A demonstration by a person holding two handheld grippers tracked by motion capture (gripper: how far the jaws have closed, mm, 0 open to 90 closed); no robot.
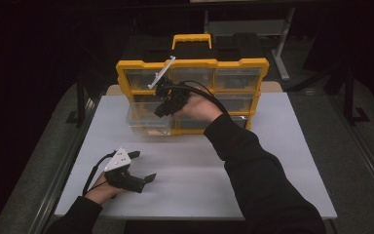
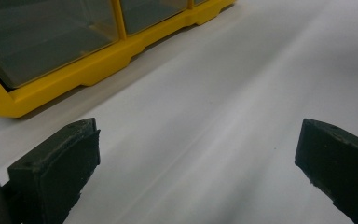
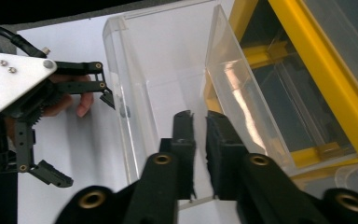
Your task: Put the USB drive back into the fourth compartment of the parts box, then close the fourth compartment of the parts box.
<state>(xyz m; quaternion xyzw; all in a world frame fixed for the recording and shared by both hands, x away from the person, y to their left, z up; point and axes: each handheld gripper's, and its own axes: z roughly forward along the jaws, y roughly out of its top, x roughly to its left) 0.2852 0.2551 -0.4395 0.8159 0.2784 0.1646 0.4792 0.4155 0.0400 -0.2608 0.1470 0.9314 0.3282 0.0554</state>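
Note:
A yellow organizer (image 1: 190,63) with clear drawers stands at the far side of the white table (image 1: 253,161). A clear plastic drawer (image 1: 143,122) sits pulled out in front of its lower left part. My right gripper (image 1: 161,111) reaches down from above and is shut on this drawer's wall. In the right gripper view the jaws (image 3: 199,116) pinch the thin clear wall of the drawer (image 3: 168,60), beside the yellow frame (image 3: 326,79). My left gripper (image 1: 144,165) rests on the table near the front left, open and holding nothing. Its jaws (image 2: 198,140) stand wide apart, facing the organizer (image 2: 98,65).
The organizer has a yellow carry handle (image 1: 191,39) on top. Bare white tabletop stretches to the right and front of the organizer. Dark floor and metal stands (image 1: 285,44) surround the table. The left gripper (image 3: 87,140) and its hand appear left of the drawer in the right gripper view.

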